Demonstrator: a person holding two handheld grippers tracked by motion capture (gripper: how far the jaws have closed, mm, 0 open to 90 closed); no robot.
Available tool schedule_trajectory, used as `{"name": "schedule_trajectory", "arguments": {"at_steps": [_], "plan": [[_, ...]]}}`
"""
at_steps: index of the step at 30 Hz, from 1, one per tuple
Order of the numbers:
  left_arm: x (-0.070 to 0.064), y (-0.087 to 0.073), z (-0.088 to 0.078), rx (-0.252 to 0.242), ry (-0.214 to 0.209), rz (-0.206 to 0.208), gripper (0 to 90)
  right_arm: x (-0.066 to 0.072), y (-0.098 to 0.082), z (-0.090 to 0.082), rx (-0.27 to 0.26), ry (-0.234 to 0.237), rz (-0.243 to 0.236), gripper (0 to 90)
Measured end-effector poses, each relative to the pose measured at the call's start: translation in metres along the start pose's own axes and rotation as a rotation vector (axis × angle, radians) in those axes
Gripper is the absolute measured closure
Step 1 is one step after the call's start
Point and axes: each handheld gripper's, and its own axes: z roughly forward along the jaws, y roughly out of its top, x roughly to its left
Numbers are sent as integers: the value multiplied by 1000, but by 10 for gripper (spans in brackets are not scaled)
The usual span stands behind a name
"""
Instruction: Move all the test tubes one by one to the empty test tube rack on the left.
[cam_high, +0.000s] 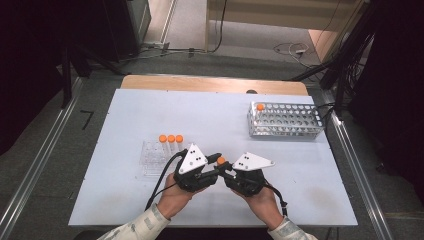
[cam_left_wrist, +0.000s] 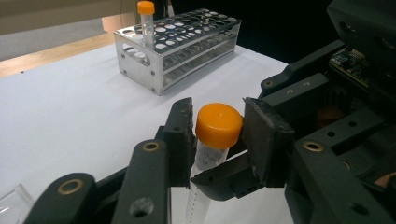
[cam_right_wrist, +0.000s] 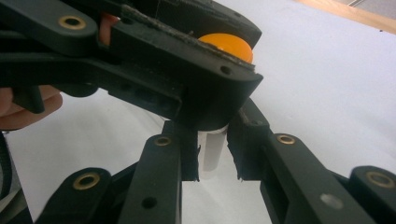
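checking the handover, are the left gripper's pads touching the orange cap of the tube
Touching: in the left gripper view both pads press the sides of the orange cap.

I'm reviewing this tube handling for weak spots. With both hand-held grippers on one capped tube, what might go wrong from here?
1. The left hand-held gripper pinches the orange cap while the right hand-held gripper clamps the tube body; a twist may slip on the smooth cap.
2. If the cap comes off suddenly, anything inside may spill on the white table.
3. Hard squeezing may crack the thin tube.
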Motion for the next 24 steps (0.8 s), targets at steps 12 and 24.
{"name": "schedule_trajectory", "arguments": {"at_steps": [12, 24], "plan": [[-1, 3, -5, -11, 8, 0, 698, 1, 1, -4, -15, 12, 3, 669], [8, 14, -29, -52, 5, -40, 698, -4, -1, -8, -4, 35, 16, 204]]}}
